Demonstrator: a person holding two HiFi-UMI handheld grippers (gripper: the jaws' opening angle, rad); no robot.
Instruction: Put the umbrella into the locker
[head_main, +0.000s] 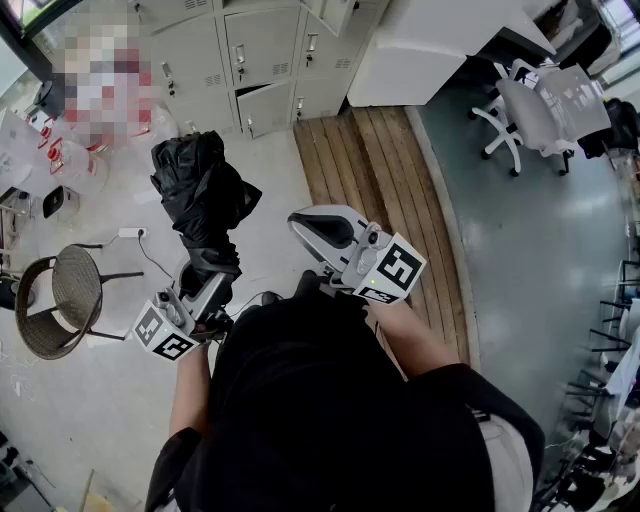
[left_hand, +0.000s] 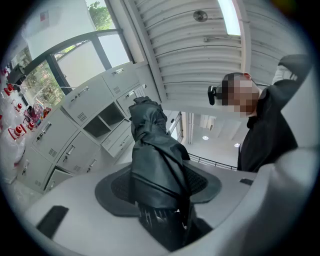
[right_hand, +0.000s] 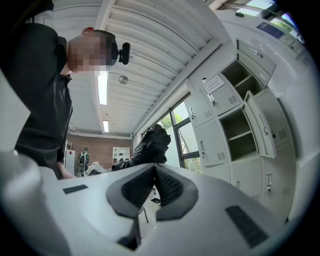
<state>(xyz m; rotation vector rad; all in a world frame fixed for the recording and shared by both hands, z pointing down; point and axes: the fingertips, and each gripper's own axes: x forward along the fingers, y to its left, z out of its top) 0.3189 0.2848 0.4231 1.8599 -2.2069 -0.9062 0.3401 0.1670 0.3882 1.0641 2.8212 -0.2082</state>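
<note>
One black umbrella (head_main: 205, 195) (folded, crumpled) fills the left gripper (head_main: 210, 275).

left tongs (head_main: 207, 278) grip the umbrella (head_main: 205, 190); right tongs (right_hand: 154, 170) seemingly closed, empty

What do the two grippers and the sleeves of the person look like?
The left gripper and the right gripper both have light grey bodies with dark ribbed pads. Each carries a white cube with black square markers. The person wears black sleeves.
</note>
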